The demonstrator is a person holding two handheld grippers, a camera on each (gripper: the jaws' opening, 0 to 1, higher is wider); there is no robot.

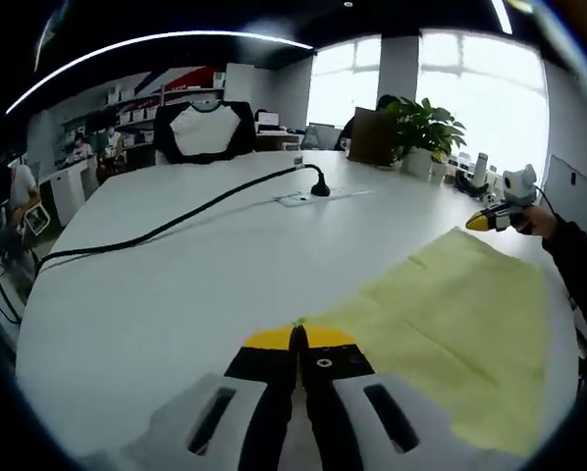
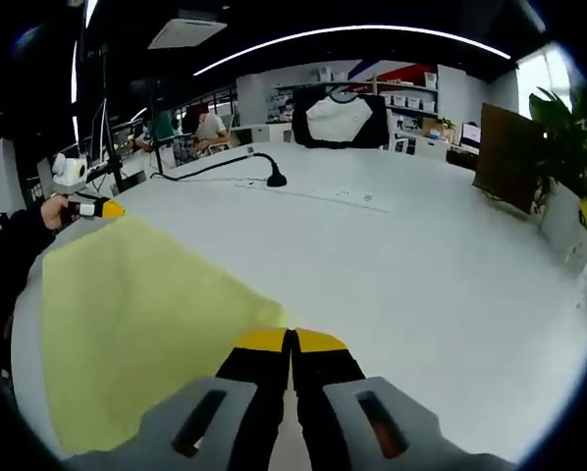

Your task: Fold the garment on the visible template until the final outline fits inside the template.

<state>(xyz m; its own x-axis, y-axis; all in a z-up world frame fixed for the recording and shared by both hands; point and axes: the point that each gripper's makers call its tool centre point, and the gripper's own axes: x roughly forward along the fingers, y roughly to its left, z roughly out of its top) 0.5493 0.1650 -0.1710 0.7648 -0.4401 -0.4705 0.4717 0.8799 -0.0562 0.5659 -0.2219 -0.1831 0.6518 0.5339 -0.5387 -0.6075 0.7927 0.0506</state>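
A pale yellow garment (image 1: 451, 324) lies flat on the white table (image 1: 176, 285). In the left gripper view my left gripper (image 1: 298, 339) is shut, its yellow-tipped jaws pinching the garment's near corner. My right gripper (image 1: 490, 221) comes in from the right at the garment's far corner, with a dark sleeve (image 1: 578, 265) behind it. In the right gripper view my right gripper (image 2: 292, 340) is shut on a corner of the same garment (image 2: 136, 314). The left gripper (image 2: 92, 208) sits at the cloth's far-left corner. I see no template outline.
A black cable (image 1: 176, 221) runs across the table to a plug (image 1: 318, 186) by a flush socket plate (image 1: 298, 199). A potted plant (image 1: 426, 128) stands at the far edge, and a black-and-white shirt (image 1: 203, 130) hangs beyond the table. People sit in the background (image 2: 210, 123).
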